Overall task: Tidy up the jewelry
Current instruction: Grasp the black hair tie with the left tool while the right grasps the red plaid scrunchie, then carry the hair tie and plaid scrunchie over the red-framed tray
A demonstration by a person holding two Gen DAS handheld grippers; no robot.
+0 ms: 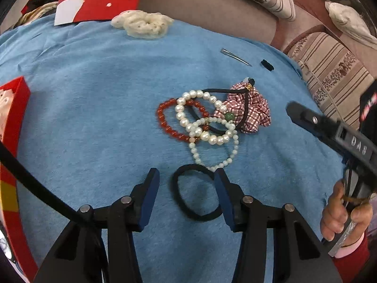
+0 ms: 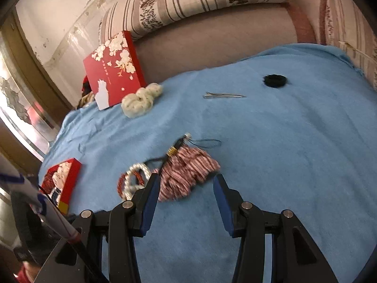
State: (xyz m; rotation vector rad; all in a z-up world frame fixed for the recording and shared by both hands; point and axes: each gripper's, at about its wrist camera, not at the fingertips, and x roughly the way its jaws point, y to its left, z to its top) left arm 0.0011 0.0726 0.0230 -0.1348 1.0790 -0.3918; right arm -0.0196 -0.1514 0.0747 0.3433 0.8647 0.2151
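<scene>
Blue cloth (image 1: 82,94) covers the desk. Nearest, the left gripper (image 1: 186,176) hangs spread over a black hair tie (image 1: 196,192); beyond lie tangled pearl bracelets (image 1: 200,118). The right gripper (image 2: 186,181), spread, nears the checked scrunchie (image 2: 186,174); lifting slowly should avoid dragging beads.

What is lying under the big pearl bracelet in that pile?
Under the big pearl bracelet: the red bead bracelet, a black hair tie and the checked scrunchie's edge. Anything beneath the scrunchie is hidden.
</scene>
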